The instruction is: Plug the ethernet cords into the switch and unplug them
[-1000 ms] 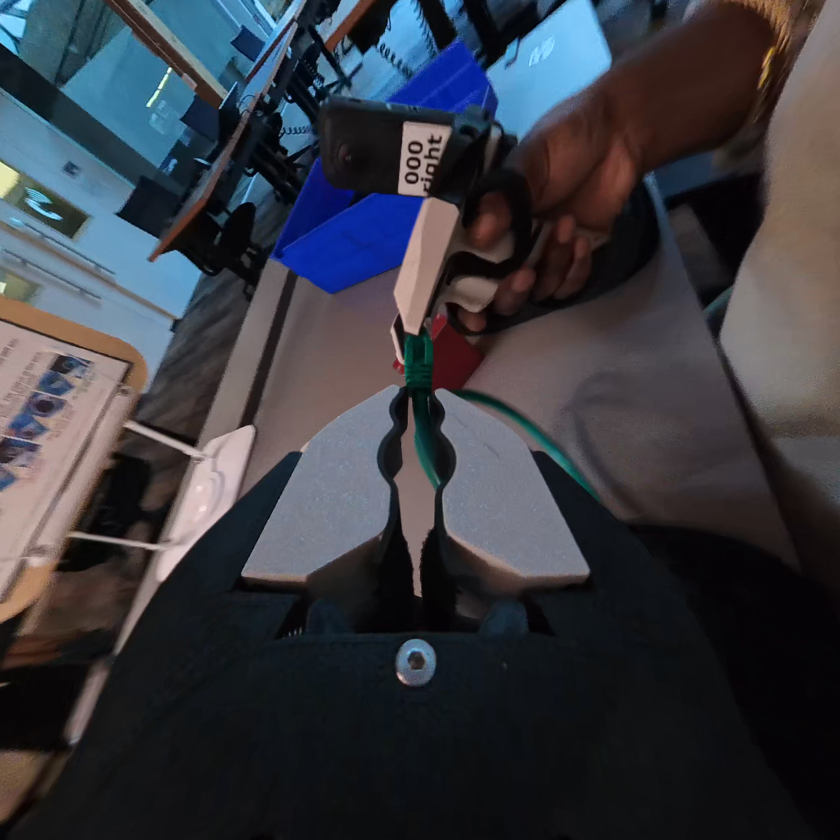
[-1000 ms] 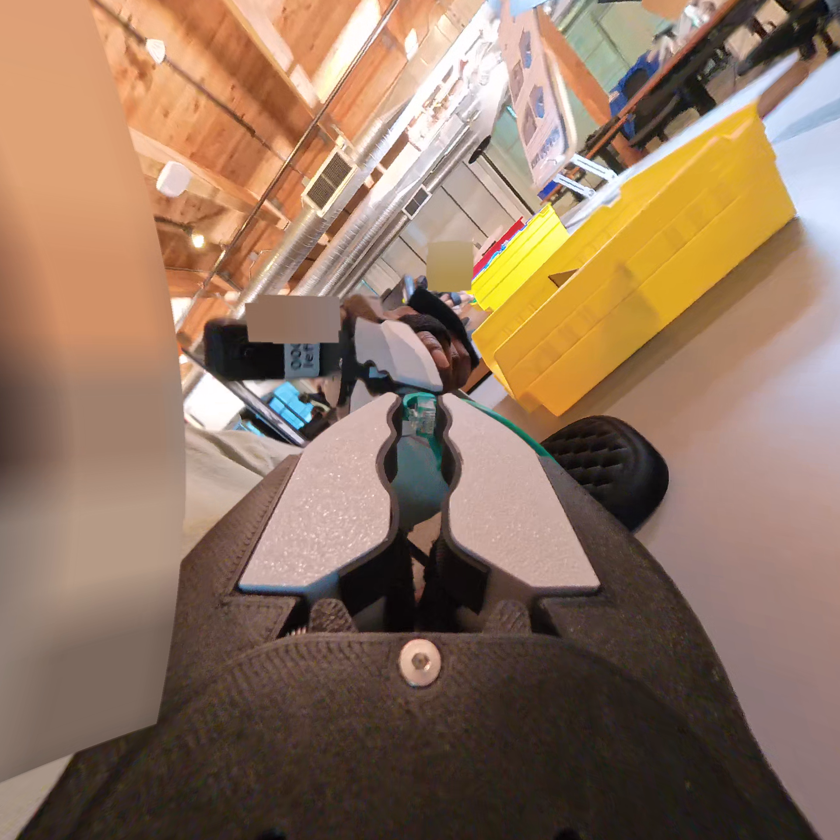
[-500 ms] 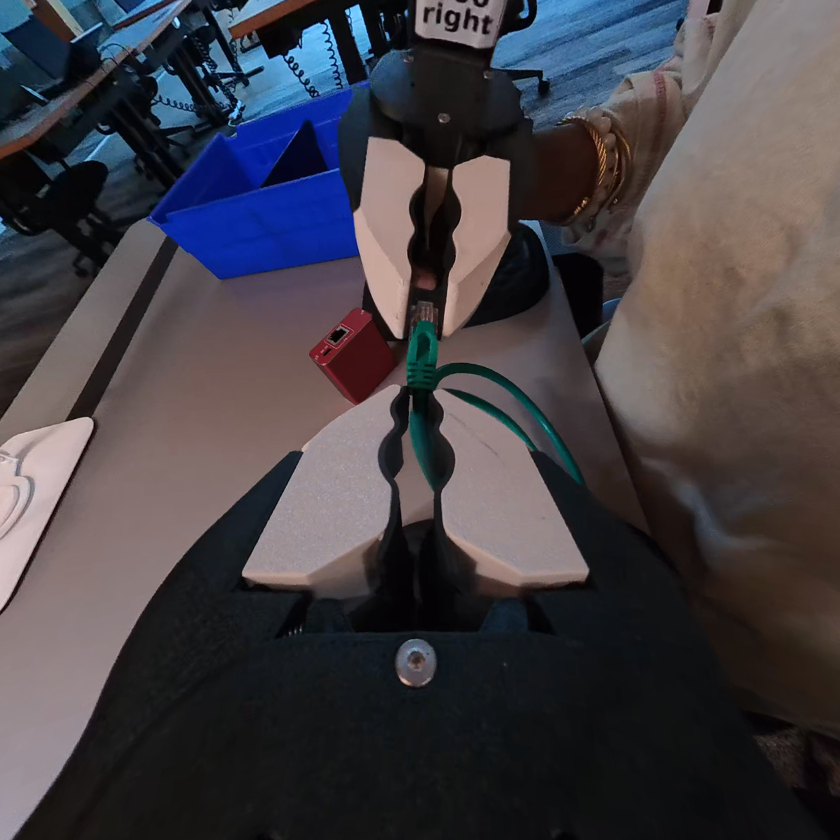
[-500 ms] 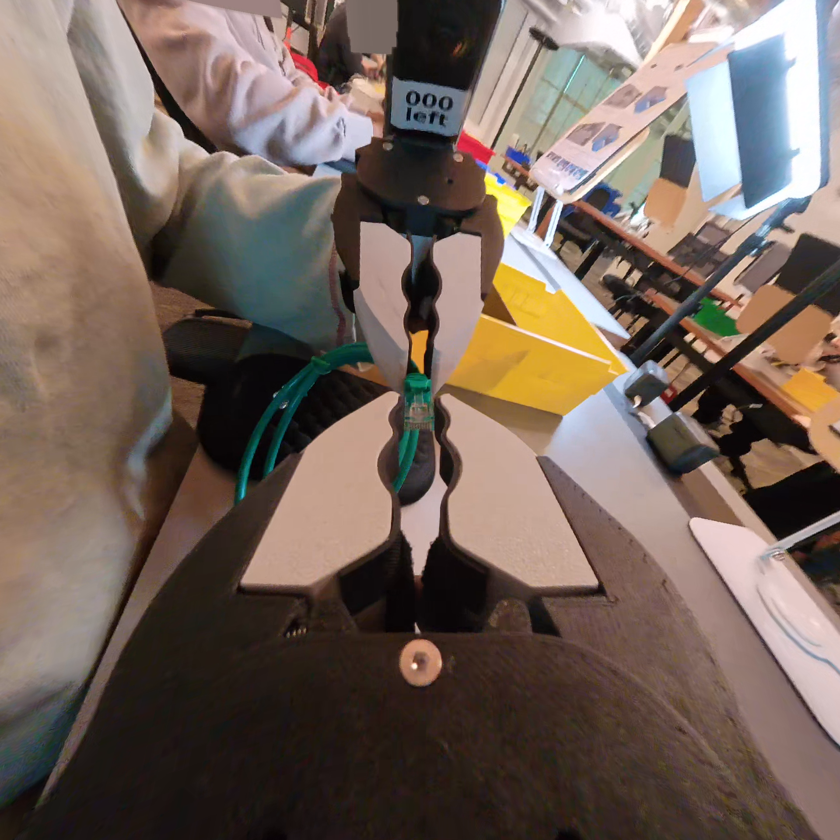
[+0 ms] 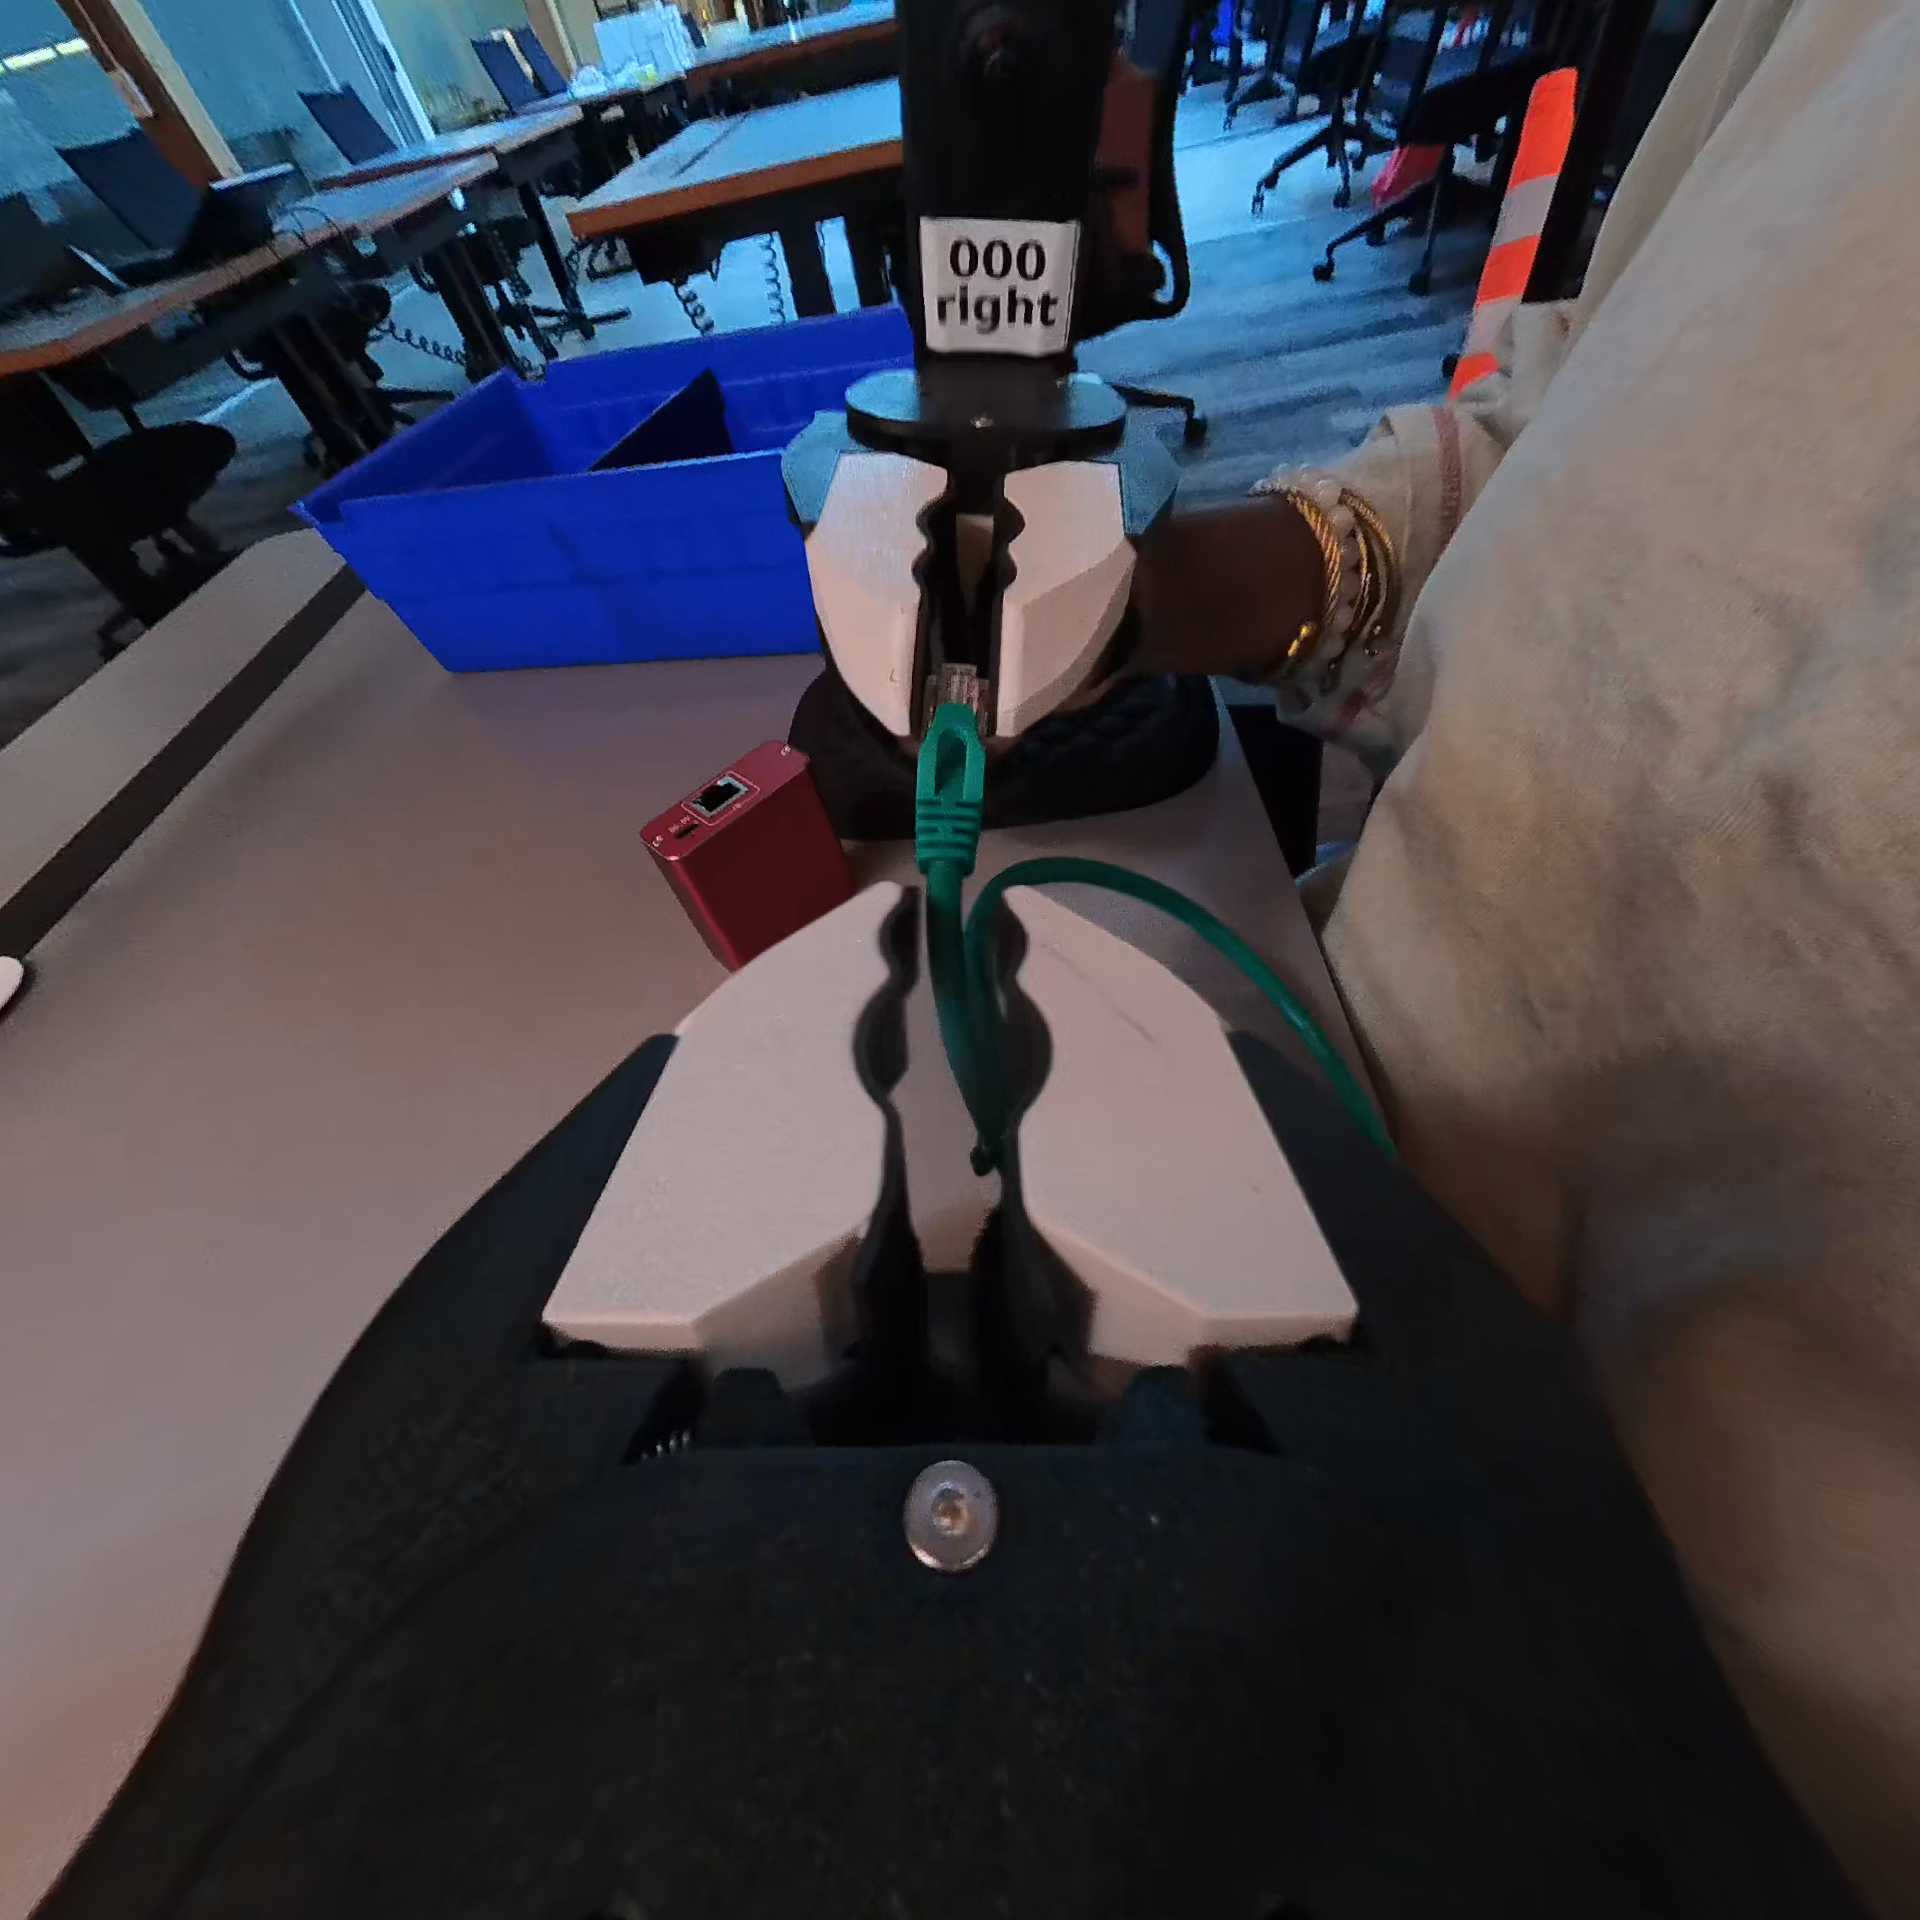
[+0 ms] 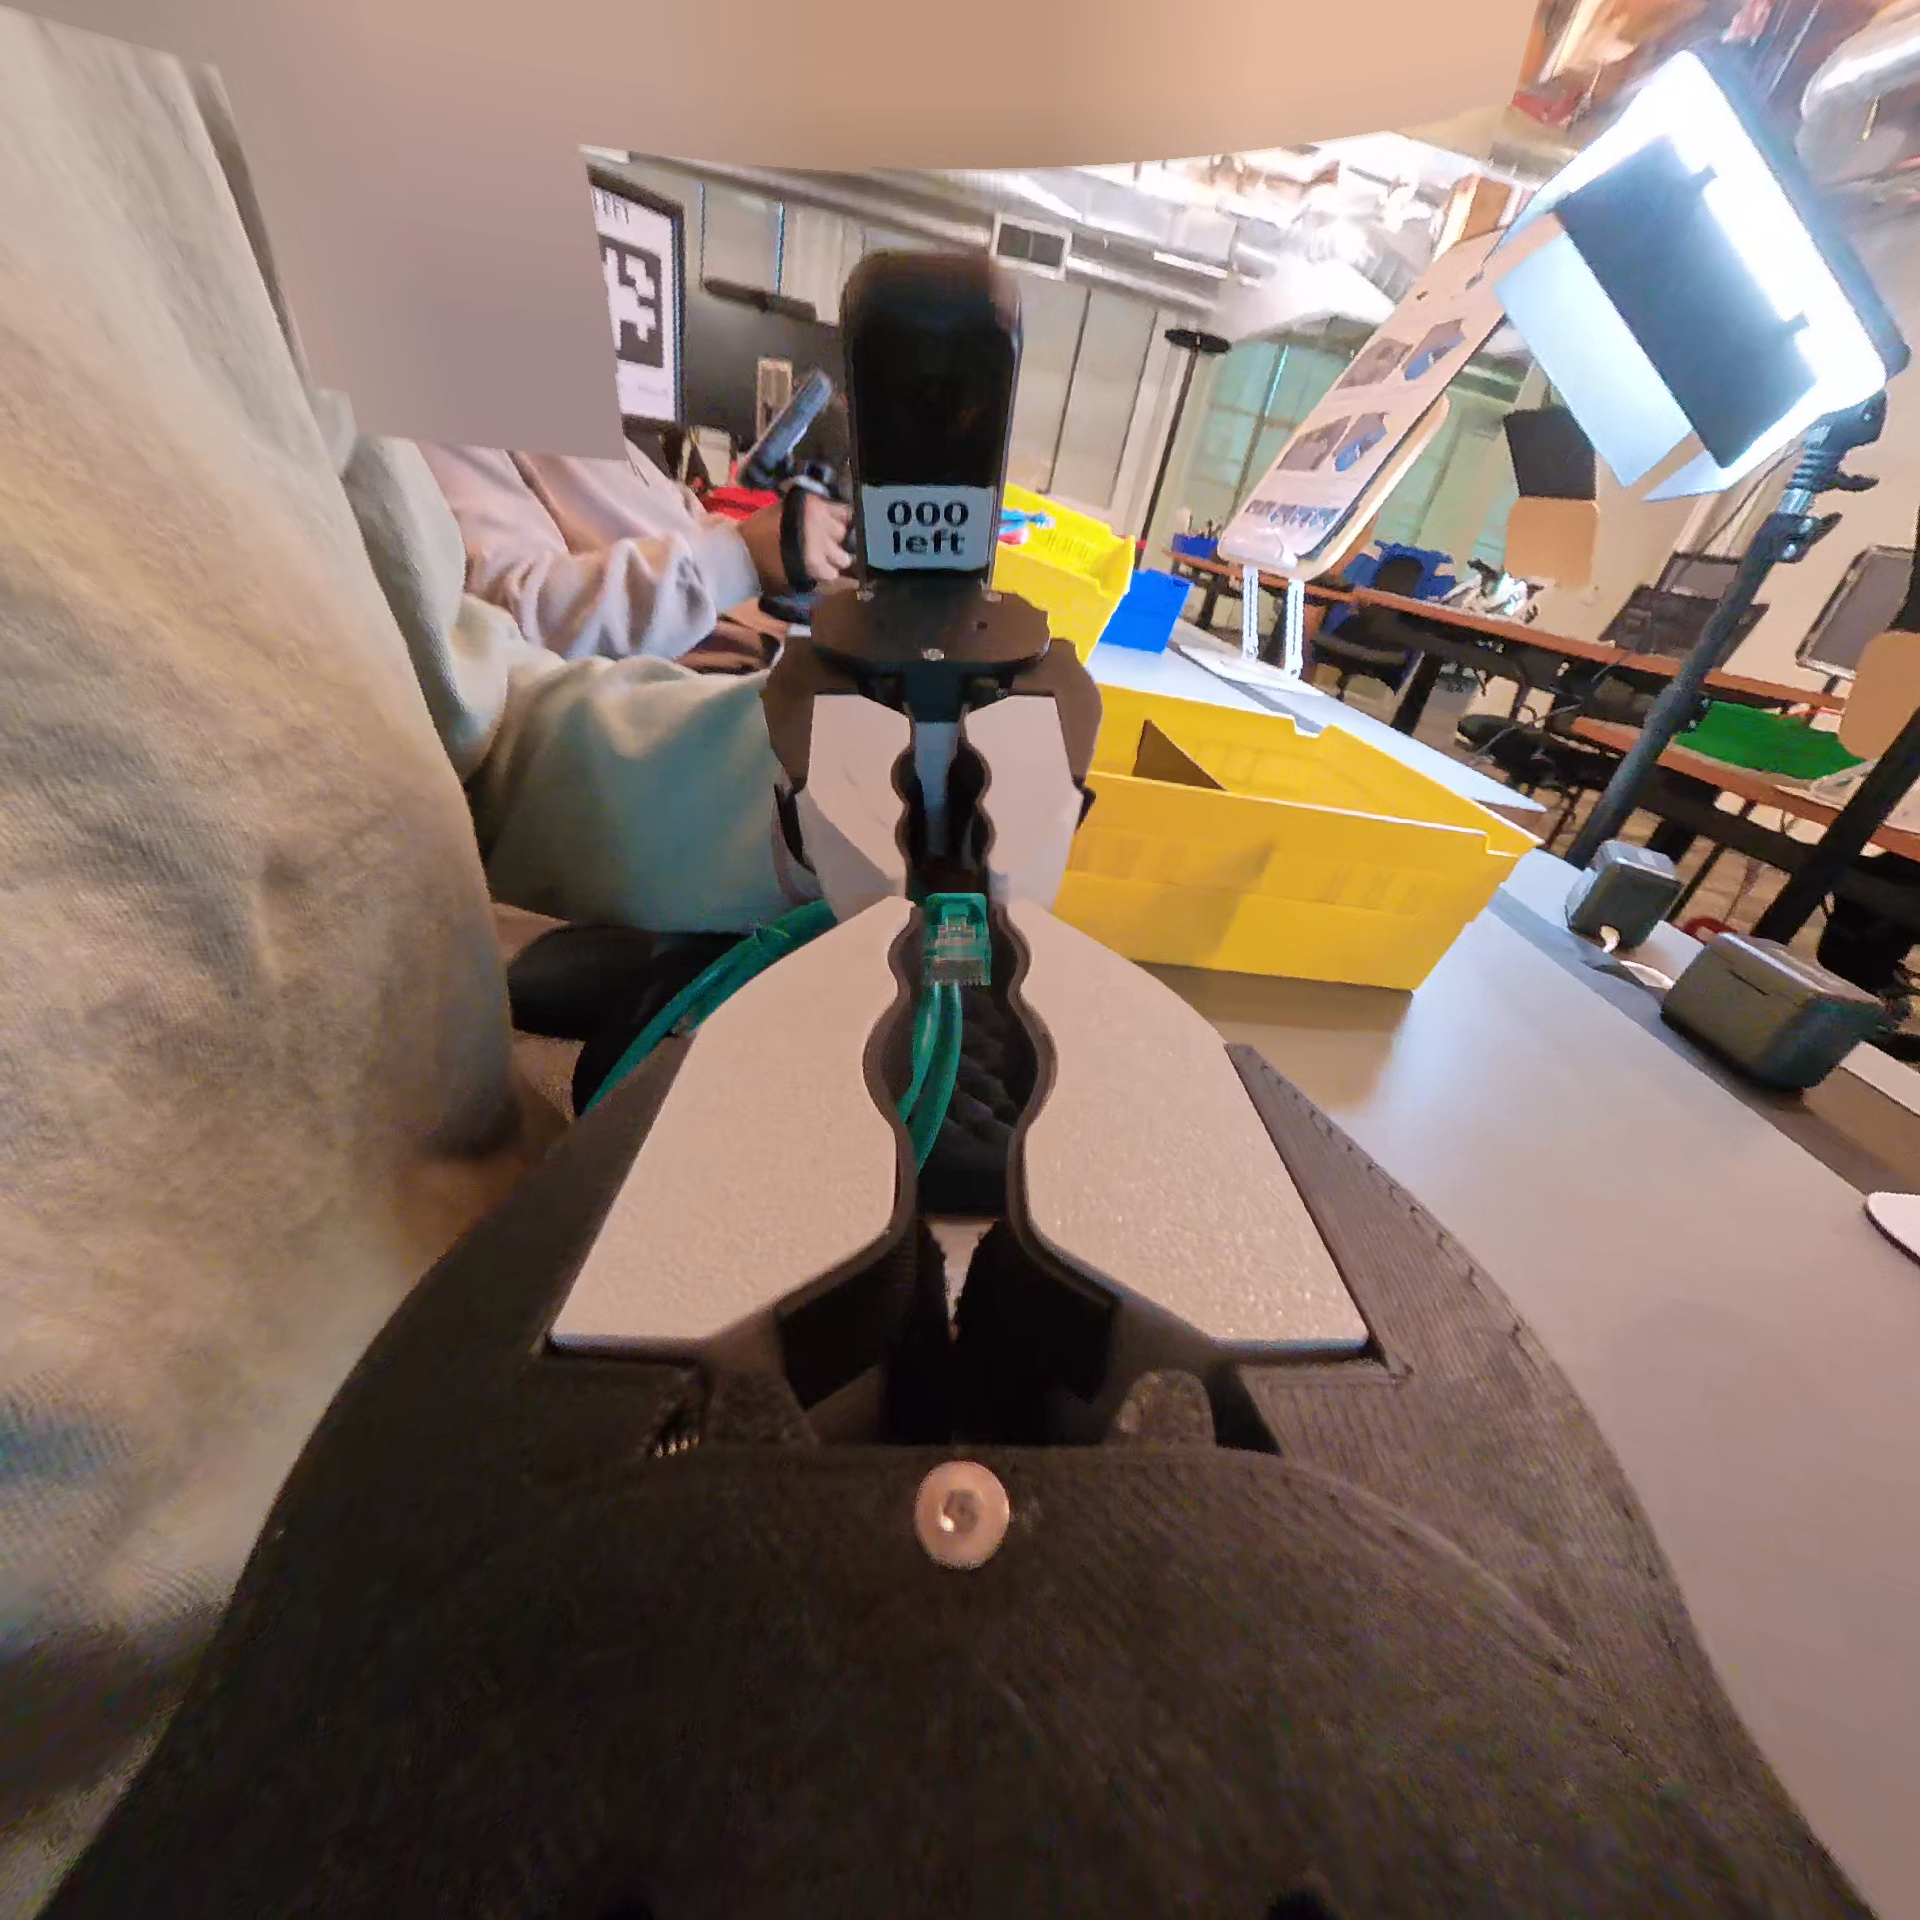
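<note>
A green ethernet cord [image 5: 966,997] runs between my two grippers, which face each other tip to tip. My left gripper [image 5: 961,899] is shut on the cord just behind its green boot [image 5: 948,790]. My right gripper [image 5: 961,696] is shut on the clear plug at the cord's end. In the right wrist view the plug [image 6: 951,940] sits between my right gripper's [image 6: 951,914] tips, with the left gripper [image 6: 940,831] right beyond it. The red switch [image 5: 758,862] lies on the grey table [image 5: 312,1039] just left of the plug, its visible port empty.
A blue bin [image 5: 582,540] stands behind the switch. A black pad [image 6: 966,1122] lies under the grippers. A yellow bin [image 6: 1278,873] stands beyond it, with grey boxes [image 6: 1766,1003] and a light stand [image 6: 1714,644] at the right. A person's cream sleeve [image 5: 1662,831] borders the table edge. Less than 4 cm separates the two grippers' tips.
Both grippers have swung from a tilted pose to level and now face each other squarely. The cord has stayed held in both. The switch has not moved.
</note>
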{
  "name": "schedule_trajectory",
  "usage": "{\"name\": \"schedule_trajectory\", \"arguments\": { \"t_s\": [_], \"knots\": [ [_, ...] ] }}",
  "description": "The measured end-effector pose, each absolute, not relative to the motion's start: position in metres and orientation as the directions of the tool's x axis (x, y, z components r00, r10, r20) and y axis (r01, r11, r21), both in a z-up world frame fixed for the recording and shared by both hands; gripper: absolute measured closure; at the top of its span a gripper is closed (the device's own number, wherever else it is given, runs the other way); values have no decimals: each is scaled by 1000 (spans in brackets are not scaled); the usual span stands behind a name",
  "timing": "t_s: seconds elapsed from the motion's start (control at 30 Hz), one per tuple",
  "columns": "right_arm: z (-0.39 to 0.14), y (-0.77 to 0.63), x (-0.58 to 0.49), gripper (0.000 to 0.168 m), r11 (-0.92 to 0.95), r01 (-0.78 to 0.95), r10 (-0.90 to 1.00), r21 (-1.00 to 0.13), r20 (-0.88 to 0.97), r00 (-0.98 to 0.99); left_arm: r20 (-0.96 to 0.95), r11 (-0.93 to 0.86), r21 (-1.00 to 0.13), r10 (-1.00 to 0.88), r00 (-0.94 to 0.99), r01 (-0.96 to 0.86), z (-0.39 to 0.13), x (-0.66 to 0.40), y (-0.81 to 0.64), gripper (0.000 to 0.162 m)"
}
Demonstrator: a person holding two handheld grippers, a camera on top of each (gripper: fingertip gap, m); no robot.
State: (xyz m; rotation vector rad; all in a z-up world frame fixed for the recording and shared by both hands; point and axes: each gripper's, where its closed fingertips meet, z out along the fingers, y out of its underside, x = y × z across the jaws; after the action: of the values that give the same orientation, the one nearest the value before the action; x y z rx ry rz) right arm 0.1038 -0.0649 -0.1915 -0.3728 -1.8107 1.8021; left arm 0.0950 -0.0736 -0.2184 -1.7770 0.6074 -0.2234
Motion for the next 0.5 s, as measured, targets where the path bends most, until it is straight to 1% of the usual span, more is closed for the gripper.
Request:
{"name": "schedule_trajectory", "arguments": {
  "t_s": [0.03,0.07,0.5],
  "knots": [
    [-191,-64,104,156,49,-187,558,-981,182,-810,-151,-166,-950,-501,852,-266,-216,94,-73,155],
    [-192,-63,104,156,41,-189,558,-981,179,-811,-143,-157,-955,-498,855,-251,-215,94,-73,156],
    [-201,-60,105,157,31,-170,560,-985,158,-814,-129,-174,-954,-491,861,-243,-224,96,-69,156]
  ]
}}
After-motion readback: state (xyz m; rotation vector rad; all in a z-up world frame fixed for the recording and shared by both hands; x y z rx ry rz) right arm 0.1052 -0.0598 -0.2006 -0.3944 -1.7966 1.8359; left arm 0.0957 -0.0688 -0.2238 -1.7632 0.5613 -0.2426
